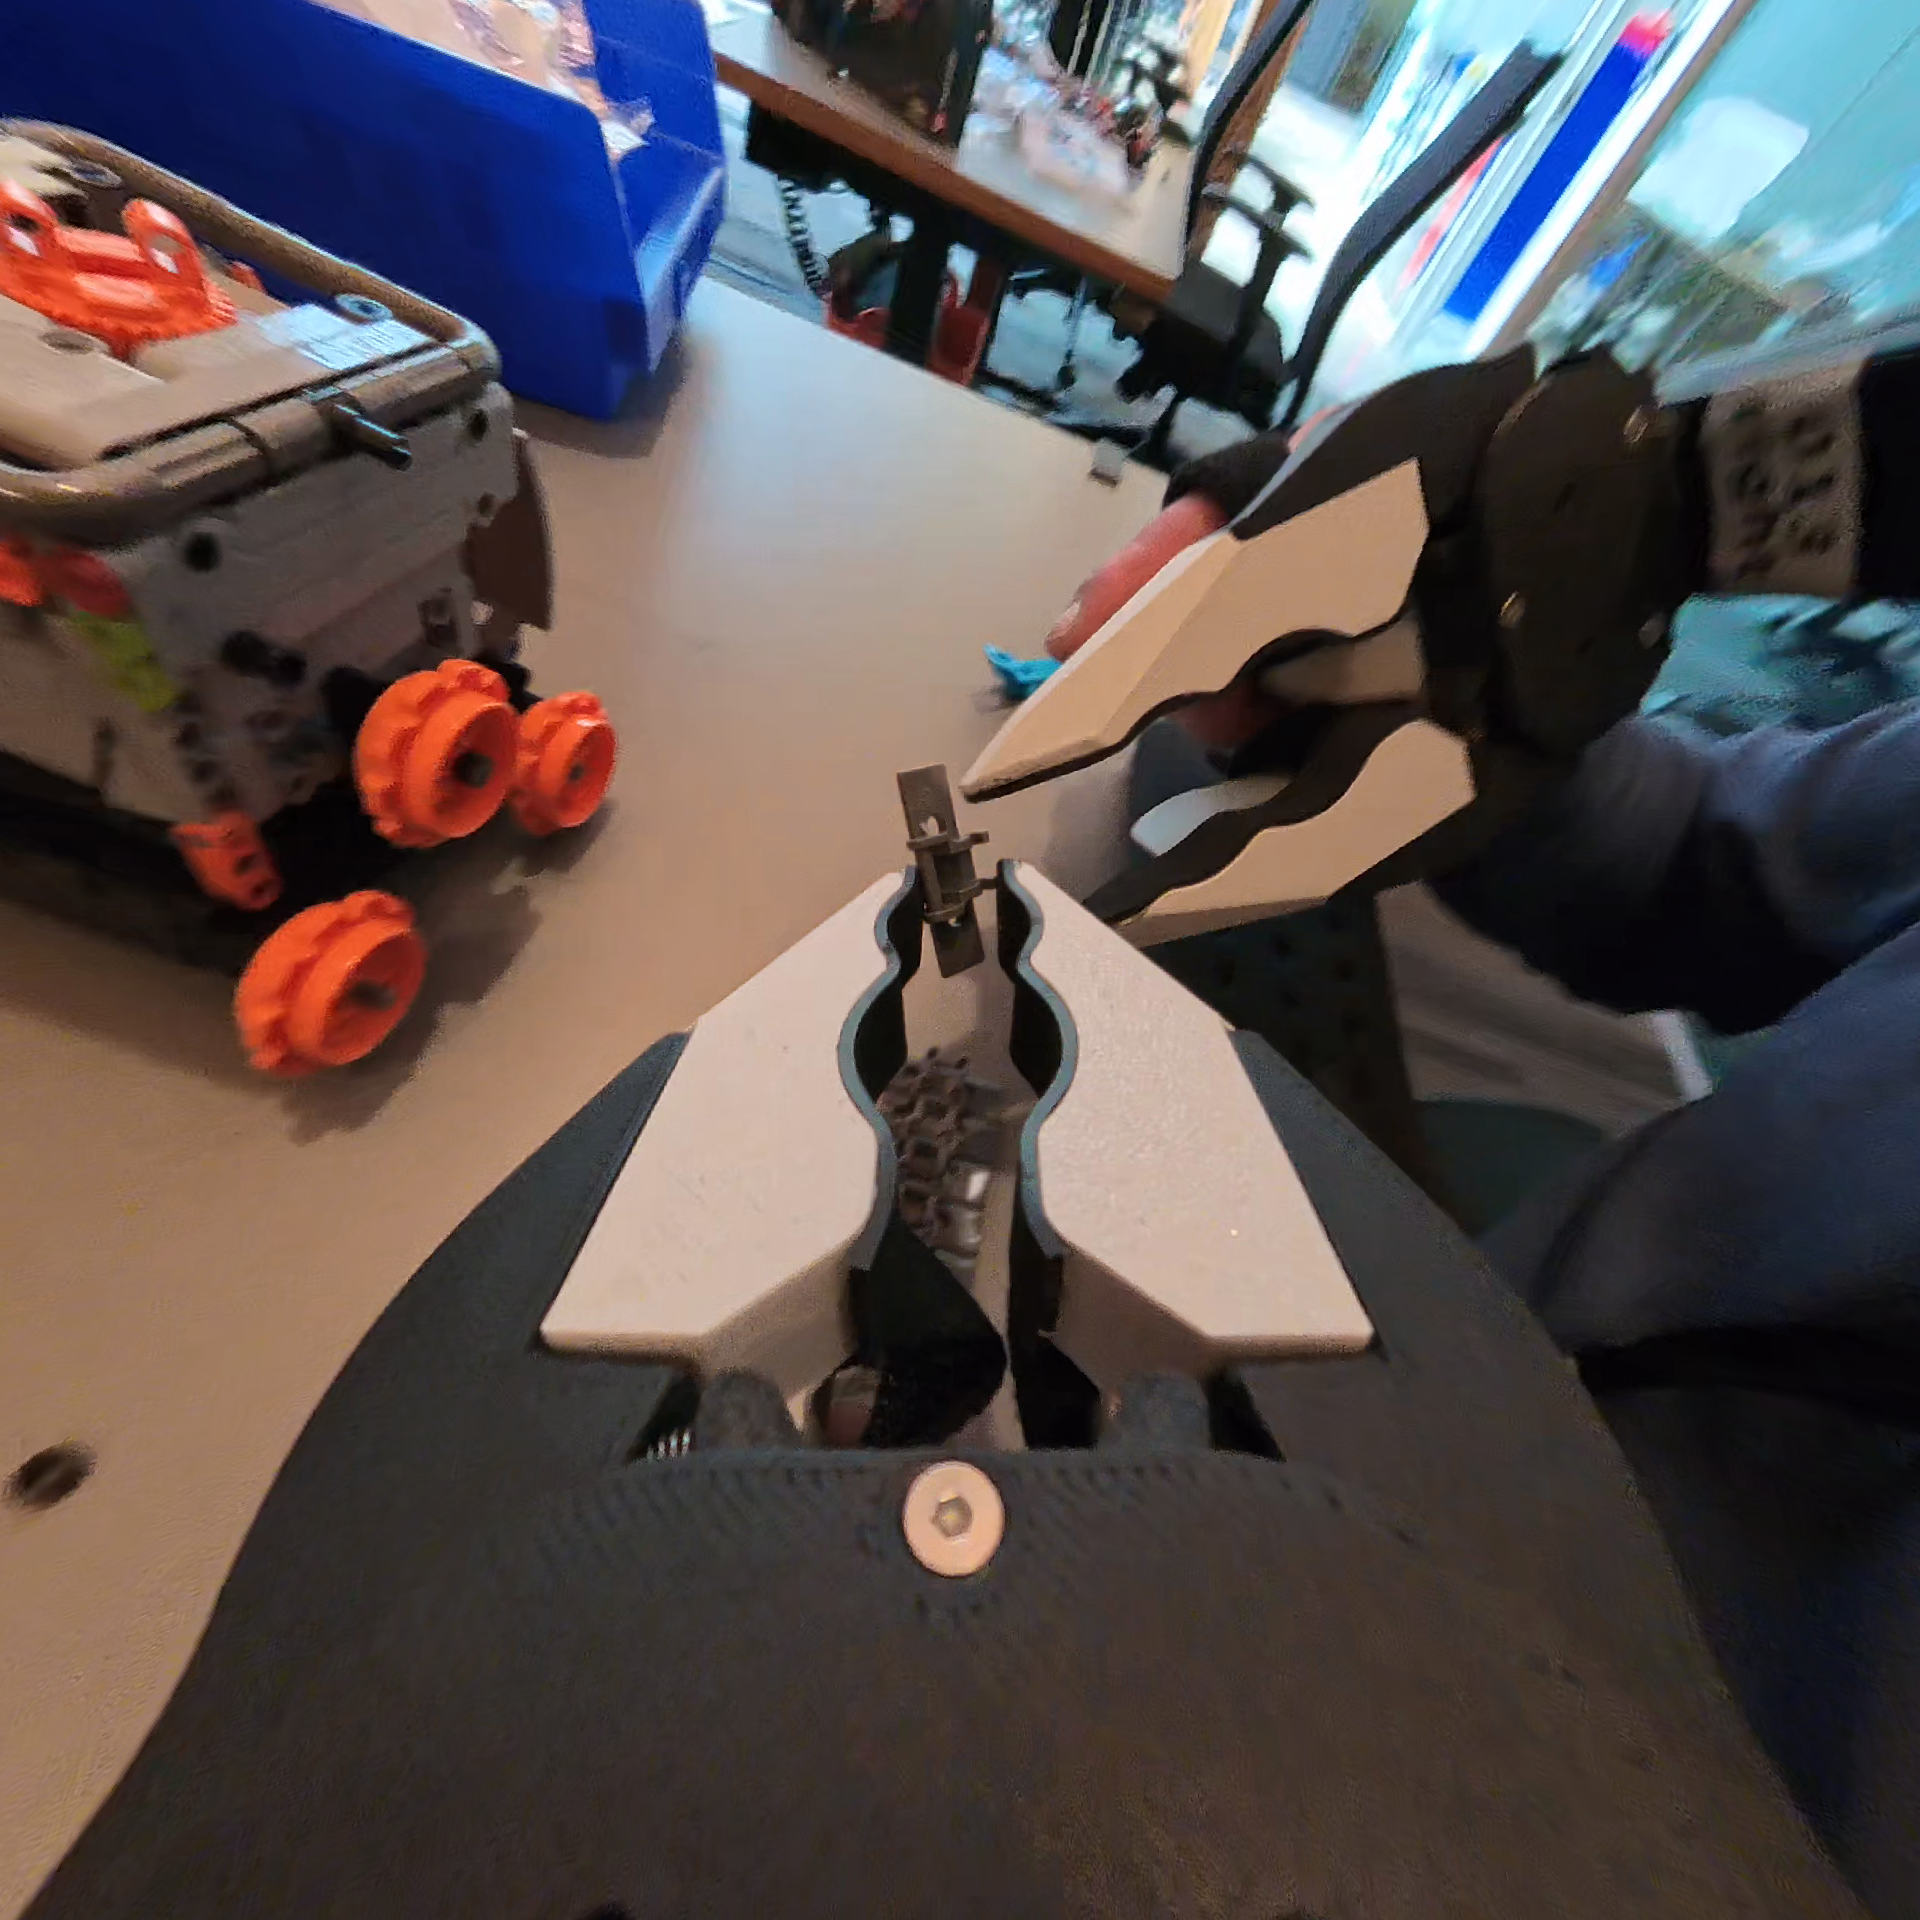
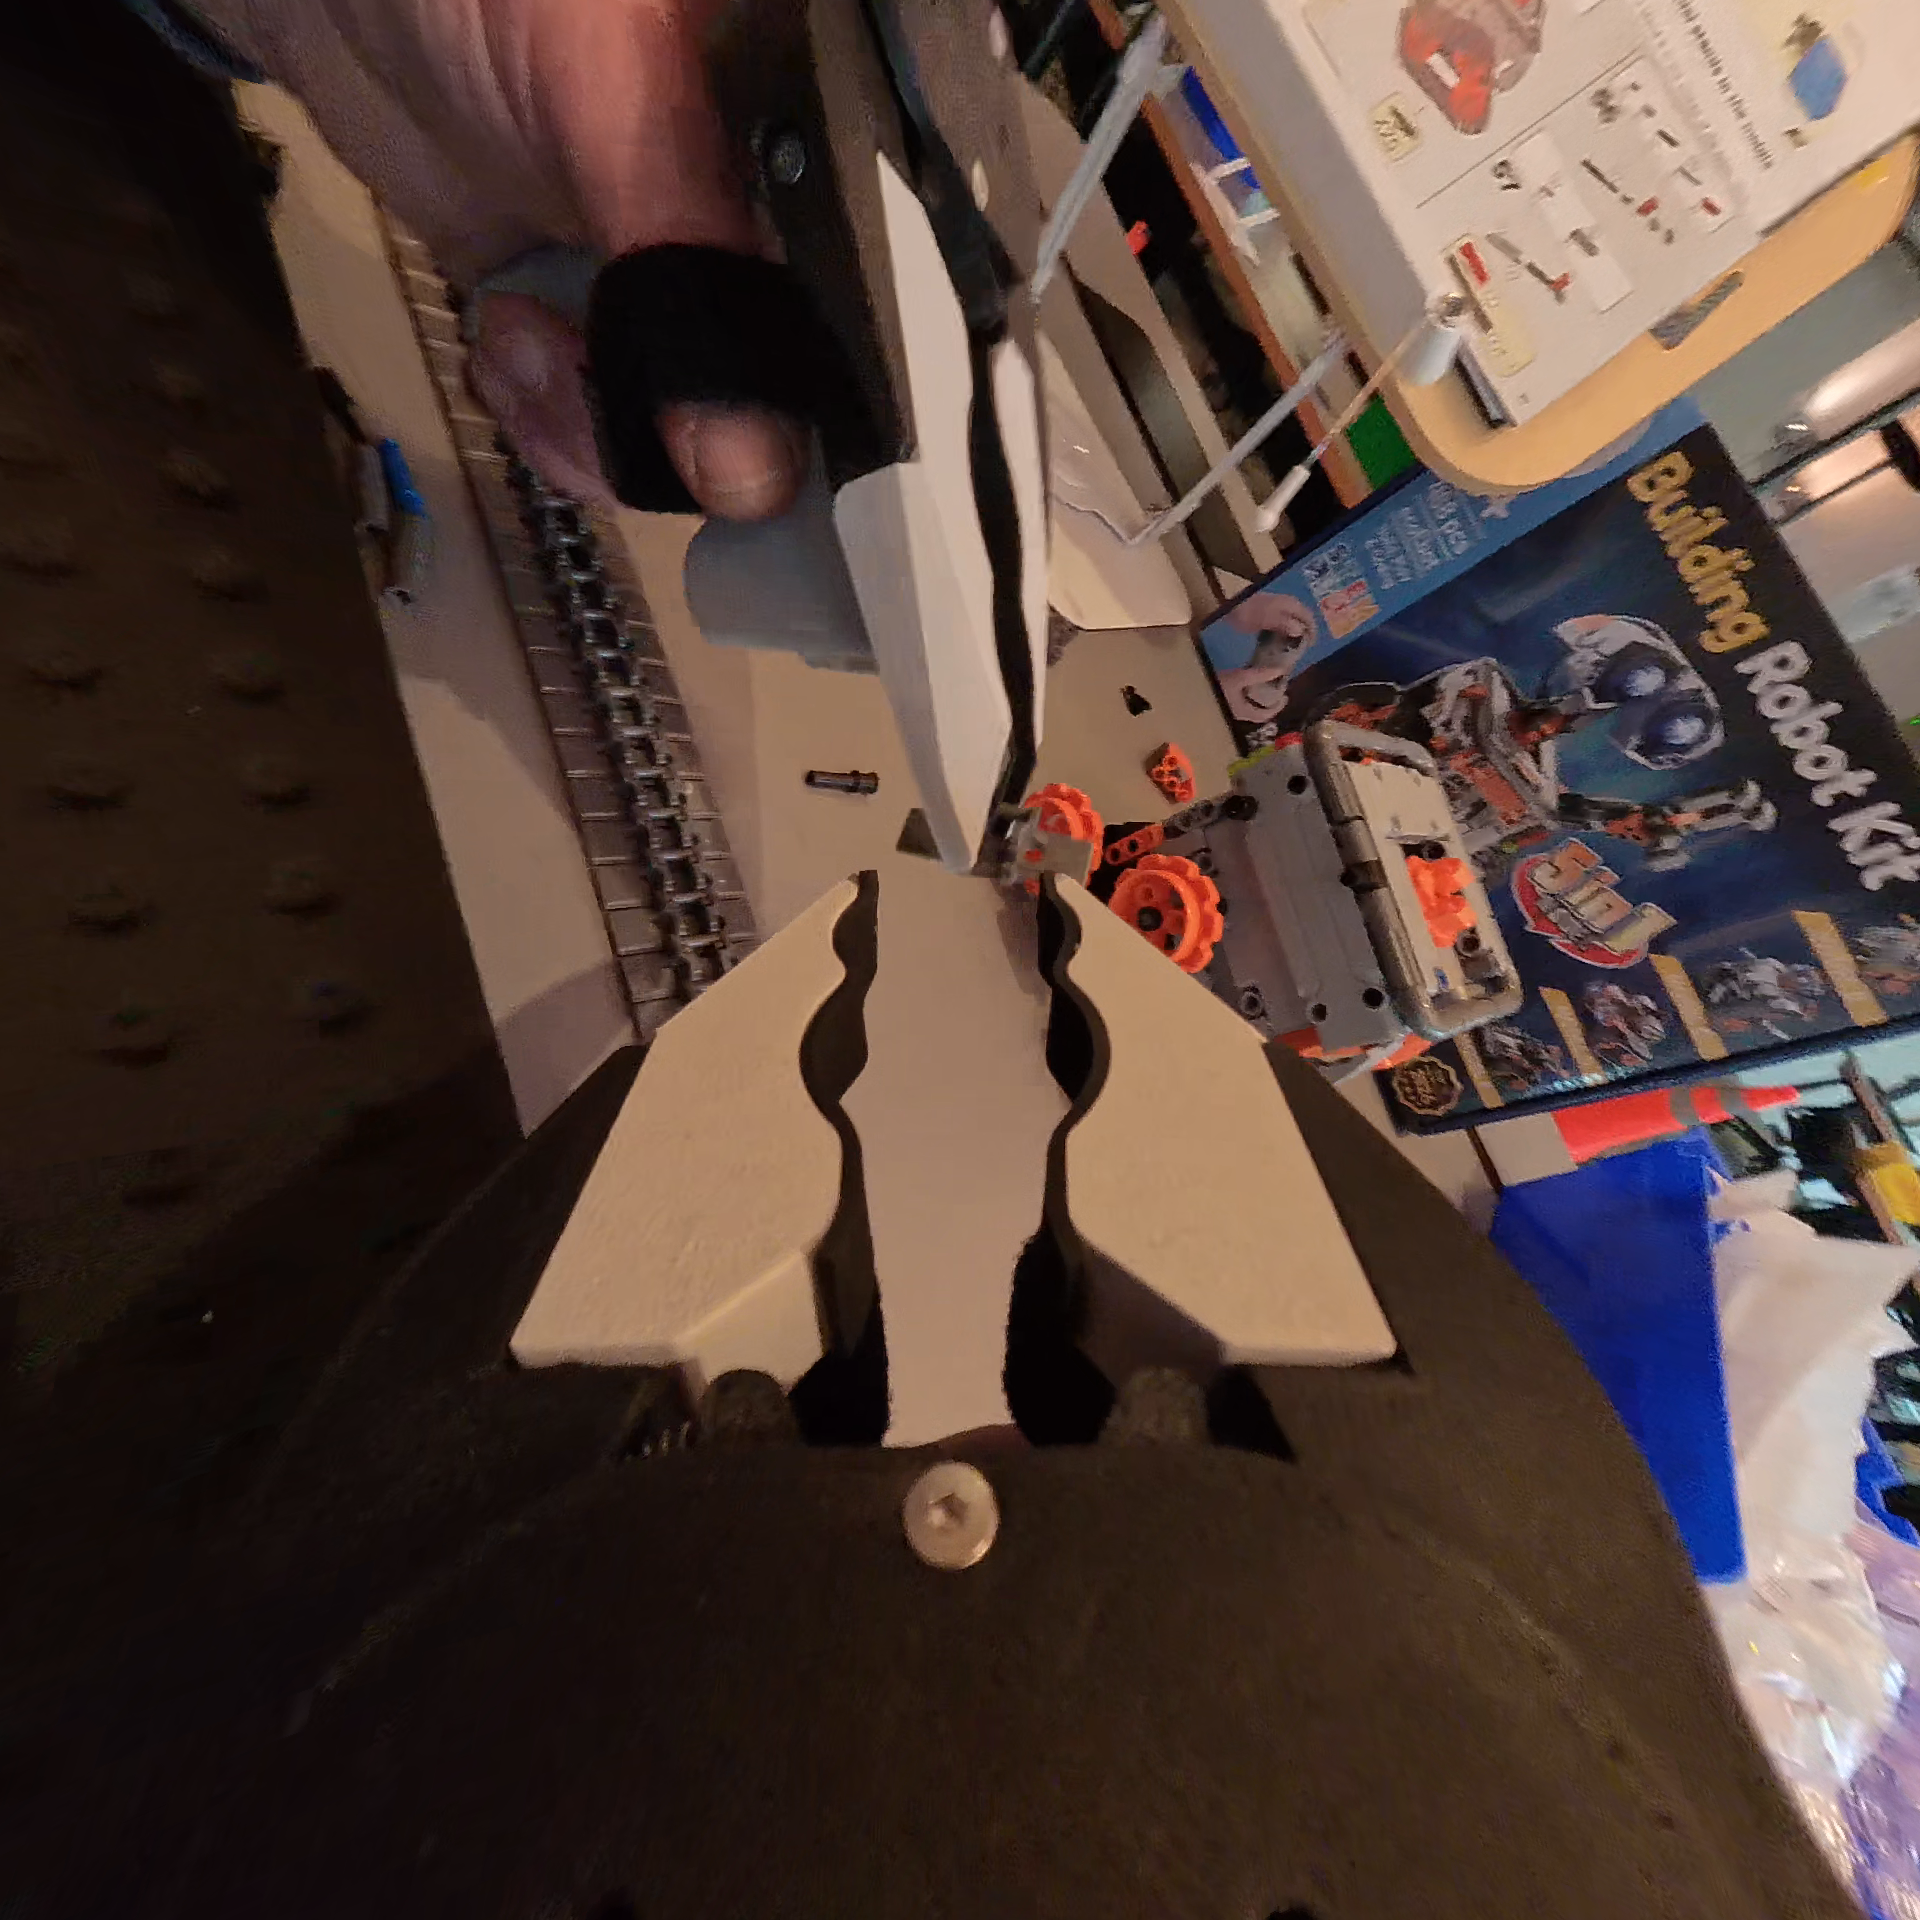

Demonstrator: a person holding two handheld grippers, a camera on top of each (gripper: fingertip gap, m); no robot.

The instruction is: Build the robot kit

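Two grippers: left gripper [image 1: 951,883] clamped on small grey track link [image 1: 943,868]; right gripper [image 2: 956,883] parted, empty, near; possible slip from shallow tip-hold.

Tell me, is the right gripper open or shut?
Open. In its own view the right gripper shows a clear gap between its fingertips, and nothing sits between them. The left gripper, close by, holds a small grey track link.

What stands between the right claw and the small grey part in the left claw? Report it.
Nothing visible. The right claw is open close beside the grey part, which the left claw pinches at its tips.
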